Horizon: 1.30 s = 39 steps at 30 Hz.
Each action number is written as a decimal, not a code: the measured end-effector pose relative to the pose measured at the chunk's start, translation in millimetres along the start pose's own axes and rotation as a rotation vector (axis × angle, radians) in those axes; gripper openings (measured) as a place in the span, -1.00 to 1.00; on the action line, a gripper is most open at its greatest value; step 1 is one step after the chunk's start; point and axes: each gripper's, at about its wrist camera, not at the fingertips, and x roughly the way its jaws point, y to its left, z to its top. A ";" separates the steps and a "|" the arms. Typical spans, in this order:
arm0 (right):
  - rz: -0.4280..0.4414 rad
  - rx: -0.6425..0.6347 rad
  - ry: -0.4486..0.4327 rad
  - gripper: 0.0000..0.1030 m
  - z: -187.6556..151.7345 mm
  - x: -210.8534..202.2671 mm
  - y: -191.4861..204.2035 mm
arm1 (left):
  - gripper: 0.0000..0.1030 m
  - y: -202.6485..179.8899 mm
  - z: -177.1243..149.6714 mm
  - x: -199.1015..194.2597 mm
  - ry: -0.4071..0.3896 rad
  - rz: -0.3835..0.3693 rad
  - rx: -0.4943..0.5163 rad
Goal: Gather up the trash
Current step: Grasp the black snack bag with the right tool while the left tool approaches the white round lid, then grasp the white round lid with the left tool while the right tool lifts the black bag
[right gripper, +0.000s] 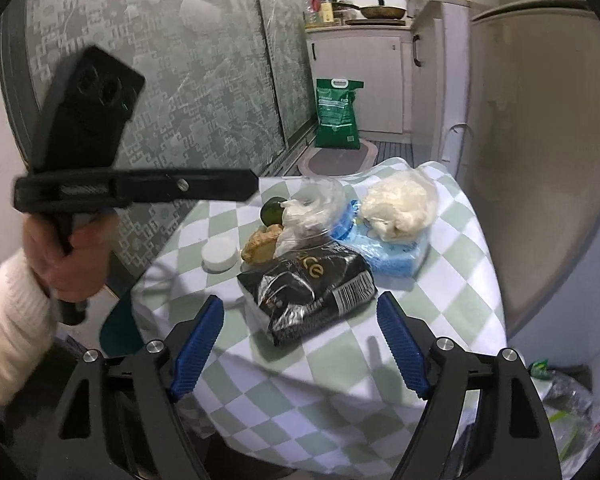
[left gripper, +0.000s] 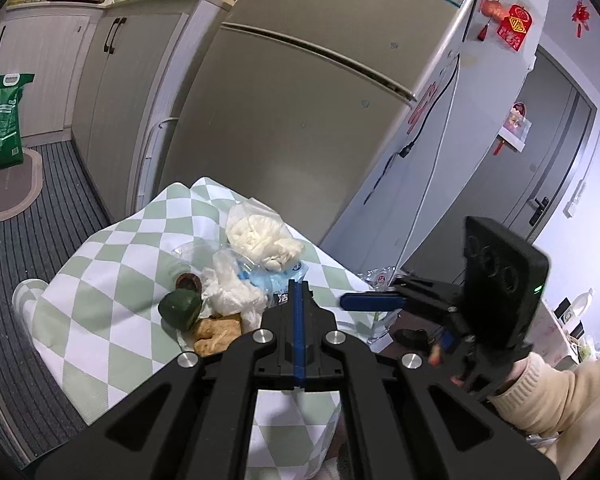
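right claw (right gripper: 300, 344) gapes before black packet (right gripper: 308, 292); left claw (left gripper: 299, 296) closed, empty.

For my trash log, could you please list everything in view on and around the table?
tablecloth: one, green and white checks, over the table
black bag: one, black, near edge, in front of the right tool
blue pack: one, blue, behind the black bag
white bundle: one, white in clear plastic, far right
clear bag: one, clear, mid pile
lime: one, green, far left of pile
ginger: one, tan, beside the lime
lid: one, white, left of pile
sack: one, green, on the floor
fridge: one, beige, behind the table
left tool: shut, empty
right tool: open, empty
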 end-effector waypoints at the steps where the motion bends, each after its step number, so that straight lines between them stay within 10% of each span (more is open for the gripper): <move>1: -0.004 -0.006 0.008 0.58 0.8 4.2 -0.1 | -1.00 -0.4 -0.1 -1.7 -0.004 0.002 0.000; 12: 0.014 -0.030 0.027 0.67 5.3 36.7 -8.4 | -1.00 5.3 -12.1 10.9 0.086 0.071 -0.007; 16: 0.033 -0.023 0.017 0.40 4.6 34.1 -12.2 | -1.00 12.7 -16.2 4.6 0.084 0.124 -0.011; 21: 0.040 -0.022 0.014 -0.63 3.3 29.3 -13.9 | -0.81 24.8 -23.6 -20.9 0.059 0.175 -0.049; 26: 0.049 -0.036 0.012 -0.63 -0.1 22.3 -8.9 | -0.11 18.1 -32.9 -27.8 0.109 0.224 -0.015; 28: 0.049 -0.040 0.011 -0.59 0.4 21.6 -7.7 | -0.07 13.5 -37.2 -23.3 0.146 0.248 0.015; 32: 0.007 -0.081 -0.013 0.14 1.9 19.4 1.3 | -0.07 9.3 -40.7 -11.2 0.187 0.270 0.044; 39: -0.069 -0.160 -0.045 0.37 5.1 22.1 12.2 | -0.07 9.2 -42.2 4.3 0.209 0.273 0.070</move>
